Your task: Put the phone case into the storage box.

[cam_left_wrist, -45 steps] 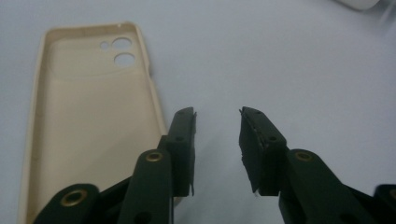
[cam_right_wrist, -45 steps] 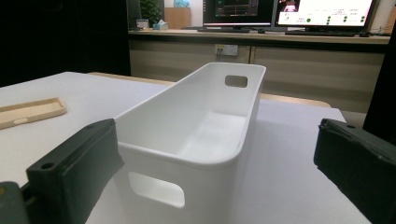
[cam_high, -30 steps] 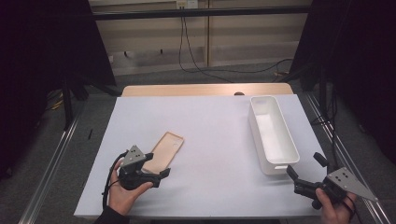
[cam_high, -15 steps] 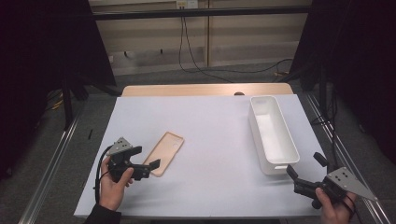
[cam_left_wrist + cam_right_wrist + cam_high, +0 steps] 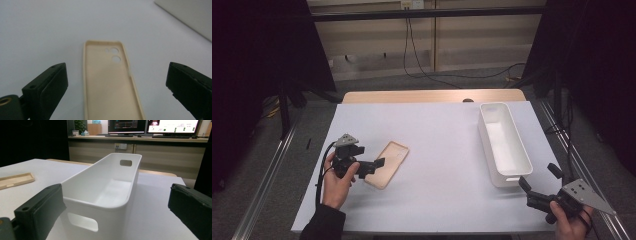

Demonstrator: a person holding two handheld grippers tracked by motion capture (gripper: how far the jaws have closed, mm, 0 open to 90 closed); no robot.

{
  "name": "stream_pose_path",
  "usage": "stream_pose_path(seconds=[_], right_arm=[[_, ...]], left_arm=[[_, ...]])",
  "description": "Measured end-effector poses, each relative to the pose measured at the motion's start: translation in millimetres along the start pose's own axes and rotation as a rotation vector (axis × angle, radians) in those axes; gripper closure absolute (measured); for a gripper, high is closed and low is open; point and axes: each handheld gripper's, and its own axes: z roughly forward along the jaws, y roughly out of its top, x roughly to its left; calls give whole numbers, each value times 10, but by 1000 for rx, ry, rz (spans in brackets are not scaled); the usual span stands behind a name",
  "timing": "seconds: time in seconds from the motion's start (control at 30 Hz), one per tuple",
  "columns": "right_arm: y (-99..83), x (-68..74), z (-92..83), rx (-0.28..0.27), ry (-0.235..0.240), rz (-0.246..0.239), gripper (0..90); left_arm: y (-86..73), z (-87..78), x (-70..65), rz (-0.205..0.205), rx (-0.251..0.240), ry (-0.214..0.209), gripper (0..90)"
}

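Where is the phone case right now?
In the high view the phone case lies flat on the table's left side, just ahead of the open left gripper.

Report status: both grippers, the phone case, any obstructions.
Left gripper open, jaws just opened, off phone case. Right gripper open at white bin. Case flat on table, nothing blocking.

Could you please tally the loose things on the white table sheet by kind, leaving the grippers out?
Beige phone case: 1
White plastic bin: 1
Total: 2
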Motion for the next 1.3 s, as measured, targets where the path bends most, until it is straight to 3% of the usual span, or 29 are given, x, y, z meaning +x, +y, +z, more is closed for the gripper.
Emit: stream_pose_path(seconds=[0.13, 0.2, 0.33, 0.5, 0.6, 0.73, 0.87, 0.97, 1.1, 1.2, 1.3], right_arm=[[-2, -5, 1, -4, -2, 2, 0], [-1, -4, -2, -4, -2, 1, 0], [-2, -3, -2, -1, 0, -1, 0], [2, 5, -4, -1, 0, -9, 0], [0, 6, -2, 0, 1, -7, 0], [-1, 0, -6, -2, 1, -8, 0], [0, 4, -6, -1, 1, -10, 0], [1, 6, -5, -1, 3, -12, 0], [-1, 5, -5, 1, 1, -9, 0], [0, 6, -5, 0, 3, -10, 0], [0, 6, -8, 1, 3, -10, 0]], left_arm=[[93, 126, 70, -17, 40, -7, 49], [104, 156, 102, -37, 41, 45, 43], [96, 166, 166, -59, 125, 54, 50], [55, 168, 208, -41, 225, 98, 49], [38, 208, 197, -27, 287, 84, 72], [42, 218, 168, -14, 307, 84, 136], [23, 224, 183, 18, 343, 77, 120], [13, 233, 184, 7, 357, 81, 167], [0, 240, 182, 29, 381, 72, 232], [-22, 263, 183, 45, 404, 103, 291], [-55, 283, 194, 38, 414, 96, 336]])
